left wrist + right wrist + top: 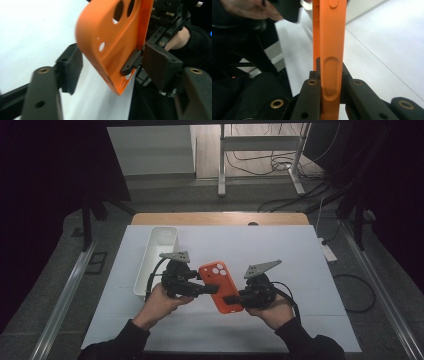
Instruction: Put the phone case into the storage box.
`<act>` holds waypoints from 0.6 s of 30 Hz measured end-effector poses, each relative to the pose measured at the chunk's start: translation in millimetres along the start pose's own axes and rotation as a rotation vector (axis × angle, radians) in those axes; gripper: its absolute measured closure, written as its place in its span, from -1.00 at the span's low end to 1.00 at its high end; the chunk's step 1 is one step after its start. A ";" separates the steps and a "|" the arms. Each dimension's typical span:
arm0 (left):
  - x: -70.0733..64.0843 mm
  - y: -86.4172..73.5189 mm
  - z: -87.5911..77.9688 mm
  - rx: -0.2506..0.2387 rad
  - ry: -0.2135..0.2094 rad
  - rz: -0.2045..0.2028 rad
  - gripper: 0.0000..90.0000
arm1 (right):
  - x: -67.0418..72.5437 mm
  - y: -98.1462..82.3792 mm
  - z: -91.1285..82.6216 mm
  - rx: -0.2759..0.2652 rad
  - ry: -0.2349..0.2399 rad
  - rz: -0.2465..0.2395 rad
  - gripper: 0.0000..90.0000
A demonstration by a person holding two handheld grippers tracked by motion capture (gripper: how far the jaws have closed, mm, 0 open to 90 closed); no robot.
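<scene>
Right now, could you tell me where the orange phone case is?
In the high view the orange phone case is held above the white table's middle, clamped in the right gripper, between the left gripper's open jaws, right of the white bin.

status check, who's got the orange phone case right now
Right hand-held gripper shut on orange phone case. Left hand-held gripper open, pads astride the case. White bin off left, nothing in the way.

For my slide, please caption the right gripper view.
Right gripper clamps an orange phone case edge-on above the white table.

Black sleeves, black claws with brass-ringed screws, seemingly grey plates.
</scene>
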State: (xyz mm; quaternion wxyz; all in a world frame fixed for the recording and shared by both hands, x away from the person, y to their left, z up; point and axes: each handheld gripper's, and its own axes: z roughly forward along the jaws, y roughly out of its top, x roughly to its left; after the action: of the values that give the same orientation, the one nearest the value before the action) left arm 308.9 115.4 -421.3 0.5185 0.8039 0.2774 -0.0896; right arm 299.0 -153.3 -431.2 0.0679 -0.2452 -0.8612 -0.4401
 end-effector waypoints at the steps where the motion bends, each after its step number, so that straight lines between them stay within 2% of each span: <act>1: 0.3 0.2 -0.6 -0.004 0.016 -0.001 -0.40 | -0.7 -0.5 -0.2 -0.002 -0.006 0.005 0.88; 2: 0.4 0.2 -1.4 -0.004 0.034 -0.004 -0.46 | -1.3 -0.6 -0.6 -0.004 -0.013 0.008 0.88; 3: 0.4 0.2 -1.4 -0.004 0.034 -0.004 -0.52 | -1.3 -0.6 -0.6 -0.004 -0.013 0.008 0.88; 4: 1.0 0.2 -2.7 -0.006 0.064 -0.003 -0.60 | -2.2 -0.5 -2.4 -0.013 -0.031 0.013 0.88; 7: 1.1 0.5 -4.6 -0.008 0.108 -0.002 -0.77 | -3.1 -0.6 -4.5 -0.026 -0.050 0.021 0.88; 8: 1.1 0.5 -4.6 -0.008 0.108 -0.002 -0.83 | -3.1 -0.6 -4.5 -0.026 -0.050 0.021 0.88; 15: -1.5 1.9 -9.4 0.025 0.223 0.016 -0.95 | -4.0 -1.1 -8.8 -0.055 -0.117 0.014 0.88; 18: -2.4 2.0 -8.7 0.058 0.273 0.030 -0.98 | -3.5 -1.2 -9.7 -0.061 -0.147 0.003 0.88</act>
State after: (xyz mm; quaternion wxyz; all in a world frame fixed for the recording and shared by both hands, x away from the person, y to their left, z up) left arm 306.7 121.6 -414.8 0.4539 0.8272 0.3306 0.0204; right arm 300.5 -162.8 -427.4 -0.0022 -0.2800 -0.8498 -0.4466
